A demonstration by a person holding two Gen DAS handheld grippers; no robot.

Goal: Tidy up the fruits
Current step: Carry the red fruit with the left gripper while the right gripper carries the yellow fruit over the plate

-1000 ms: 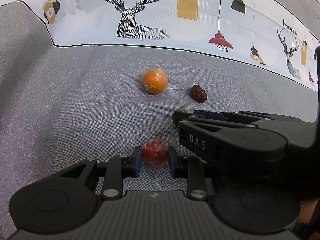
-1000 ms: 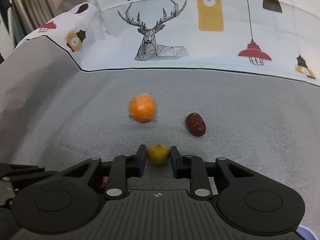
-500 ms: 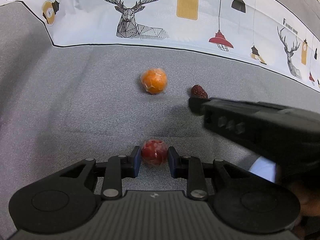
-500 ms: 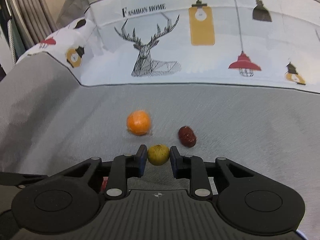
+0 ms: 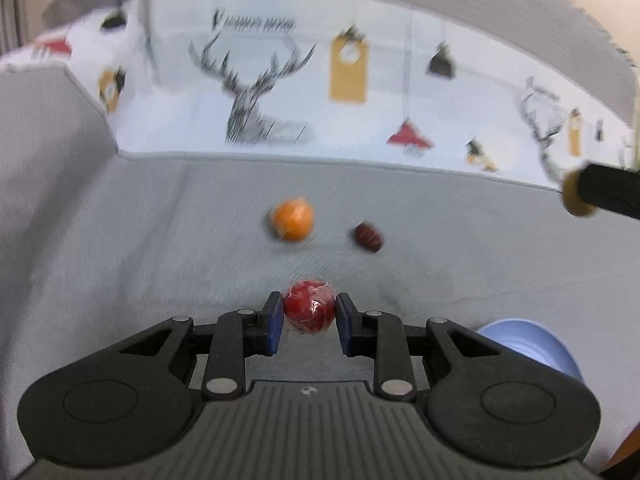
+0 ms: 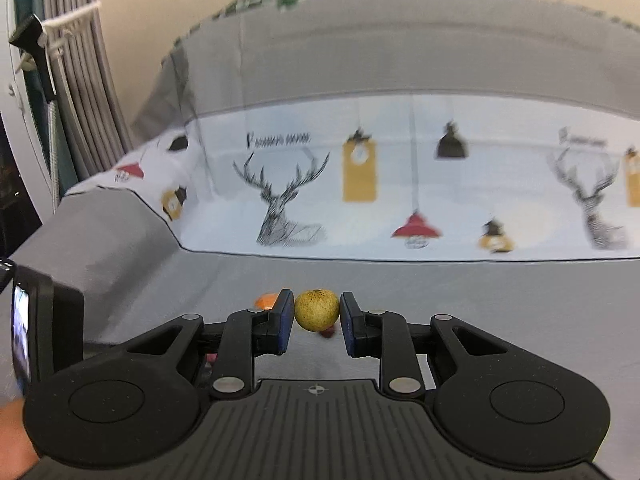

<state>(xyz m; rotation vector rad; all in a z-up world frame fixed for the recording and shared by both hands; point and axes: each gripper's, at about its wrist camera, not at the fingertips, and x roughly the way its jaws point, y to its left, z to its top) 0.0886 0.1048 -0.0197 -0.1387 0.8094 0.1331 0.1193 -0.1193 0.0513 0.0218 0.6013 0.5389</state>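
My left gripper (image 5: 309, 316) is shut on a red wrapped fruit (image 5: 309, 305), held above the grey cloth. Beyond it lie an orange fruit (image 5: 293, 219) and a dark red date (image 5: 368, 237). My right gripper (image 6: 316, 315) is shut on a yellow-green fruit (image 6: 317, 309), lifted high; its tip with that fruit shows at the right edge of the left wrist view (image 5: 578, 194). In the right wrist view the orange fruit (image 6: 266, 301) and the date (image 6: 328, 332) peek from behind the fingers.
A pale blue bowl (image 5: 528, 344) sits at the lower right behind my left gripper. A white cloth with deer and lamp prints (image 6: 360, 192) covers the back of the grey surface. Curtains (image 6: 80, 80) hang at the far left.
Both grippers have risen and tilted up with their fruits. The right gripper has moved away from in front of the left one to its right edge. The blue bowl has come into view.
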